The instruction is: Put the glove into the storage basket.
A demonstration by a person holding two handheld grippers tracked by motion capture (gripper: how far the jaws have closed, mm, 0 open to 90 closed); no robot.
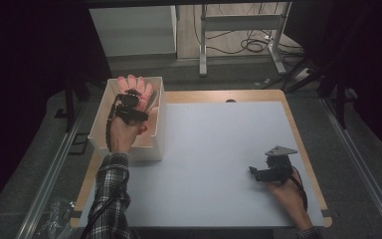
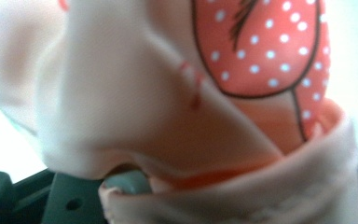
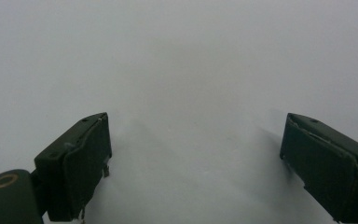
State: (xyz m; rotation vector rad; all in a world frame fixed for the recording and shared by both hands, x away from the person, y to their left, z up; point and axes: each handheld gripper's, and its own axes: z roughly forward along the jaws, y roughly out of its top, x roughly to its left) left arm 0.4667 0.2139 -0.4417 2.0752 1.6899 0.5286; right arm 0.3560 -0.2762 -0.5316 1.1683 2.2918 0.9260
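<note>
Table [image 1: 238, 144]: pale grey-white top, wooden rim showing along the far edge and both side edges; small dark notch at the middle of the far edge.
Floor [image 1: 373, 149]: grey, speckled, carpet-like on both sides of the table.
Rails [image 1: 49, 174]: light metal strips on the floor, one running along each side of the table.
White cabinet [image 1: 134, 31]: beyond the table's far left corner, standing on the floor.
Metal frame [image 1: 238, 22]: pale legs and crossbar, beyond the far edge.
Cables [image 1: 251, 46]: dark loops on the floor under the frame.
Surround: black, unlit at left and right.
Light: dim, brightest on the table top.
</note>
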